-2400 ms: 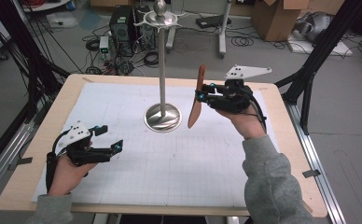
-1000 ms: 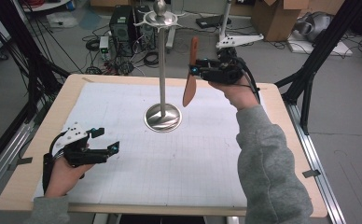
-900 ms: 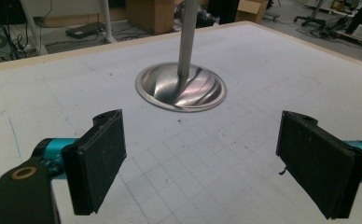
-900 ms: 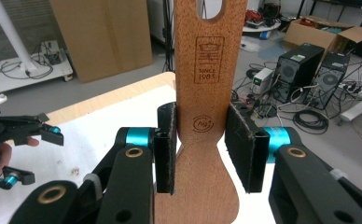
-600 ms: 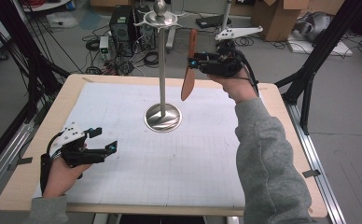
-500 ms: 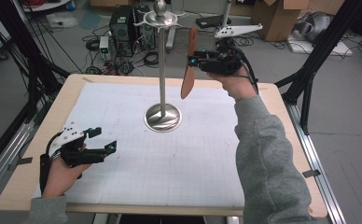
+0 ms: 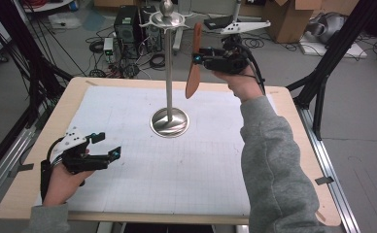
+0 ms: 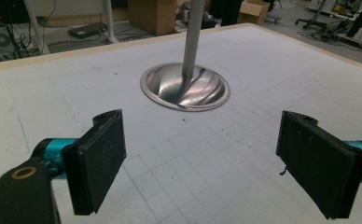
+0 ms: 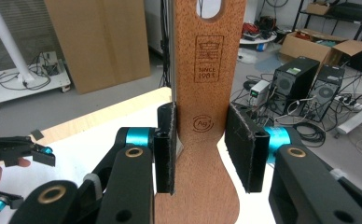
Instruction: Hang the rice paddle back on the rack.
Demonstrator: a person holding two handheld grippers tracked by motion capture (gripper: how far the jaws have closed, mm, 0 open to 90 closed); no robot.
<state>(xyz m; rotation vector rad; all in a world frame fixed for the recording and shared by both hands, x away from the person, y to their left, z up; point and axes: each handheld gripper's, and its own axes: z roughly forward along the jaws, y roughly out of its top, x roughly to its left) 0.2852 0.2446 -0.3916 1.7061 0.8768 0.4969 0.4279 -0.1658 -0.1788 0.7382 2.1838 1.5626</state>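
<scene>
The wooden spatula [image 7: 194, 63] hangs upright in the air above the far part of the surface [image 7: 26, 194], held at its handle by the right gripper [image 7: 199, 59], with its broad blade pointing down and its handle end up. In the right gripper view the spatula [image 9: 207, 93] runs straight up between the two black fingers [image 9: 166, 147], which pinch the narrow neck just above the place where the wood widens into the blade; a stamped mark and an oval hanging hole show on the handle above them. In the high view the spatula sits just to the right of the metal stand [image 7: 169, 73], near its upper half and close below the star-shaped hook ring at its top, but whether the wood touches the pole cannot be told. The stand's round base [image 7: 169, 122] rests on the white gridded sheet [image 7: 177, 165] that covers the surface. The left gripper [image 7: 110, 145] lies low at the near left of the surface, well apart from the stand, with its fingers [image 8: 100, 165] spread wide and nothing between them; in the left gripper view they frame bare gridded paper, with the stand's base [image 8: 184, 87] ahead of them.
</scene>
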